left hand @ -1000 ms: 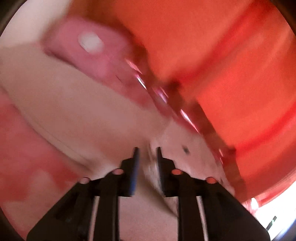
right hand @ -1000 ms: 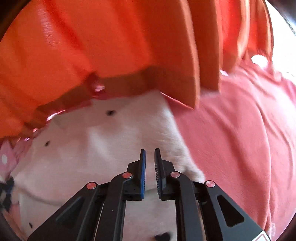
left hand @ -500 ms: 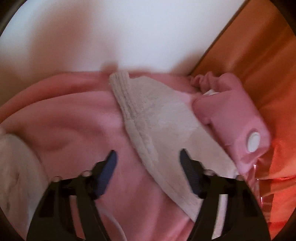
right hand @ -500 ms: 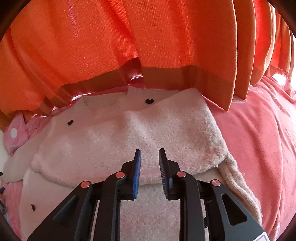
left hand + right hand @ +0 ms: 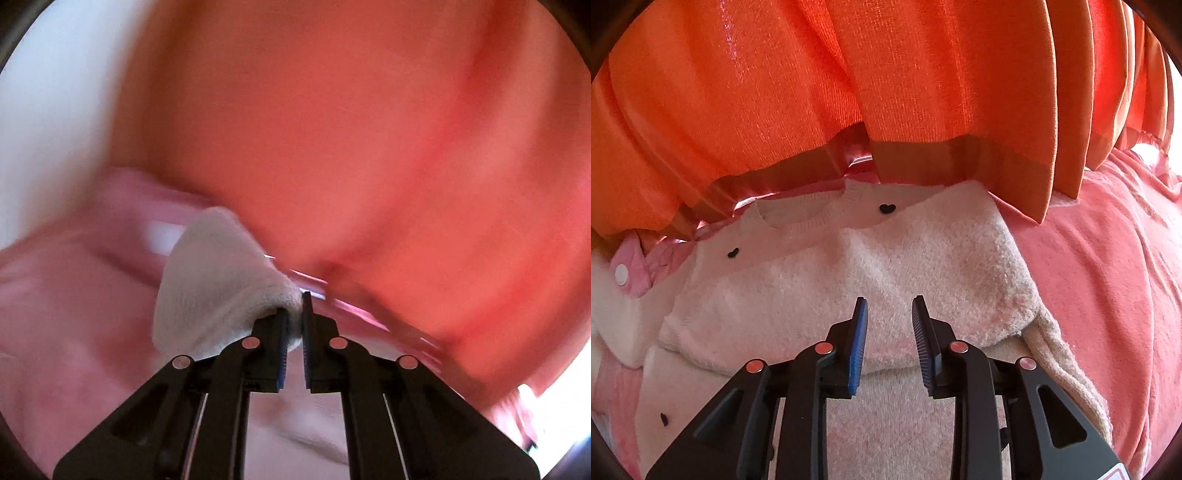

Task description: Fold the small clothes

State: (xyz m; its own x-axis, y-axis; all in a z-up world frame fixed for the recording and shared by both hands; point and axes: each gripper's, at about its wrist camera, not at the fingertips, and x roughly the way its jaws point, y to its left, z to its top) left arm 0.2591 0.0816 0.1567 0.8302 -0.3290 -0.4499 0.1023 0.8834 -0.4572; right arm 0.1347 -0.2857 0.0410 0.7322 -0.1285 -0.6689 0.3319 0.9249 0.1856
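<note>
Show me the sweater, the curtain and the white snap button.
sweater [image 5: 923, 266]: right wrist view, fluffy chest.
curtain [image 5: 923, 74]: right wrist view, middle pleat.
snap button [image 5: 622, 274]: right wrist view, its white face.

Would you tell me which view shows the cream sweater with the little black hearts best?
The right wrist view: the cream sweater lies sharp and nearly whole, neckline and hearts visible. The left wrist view is motion-blurred and shows only a cream knit edge pinched in the left gripper.
</note>
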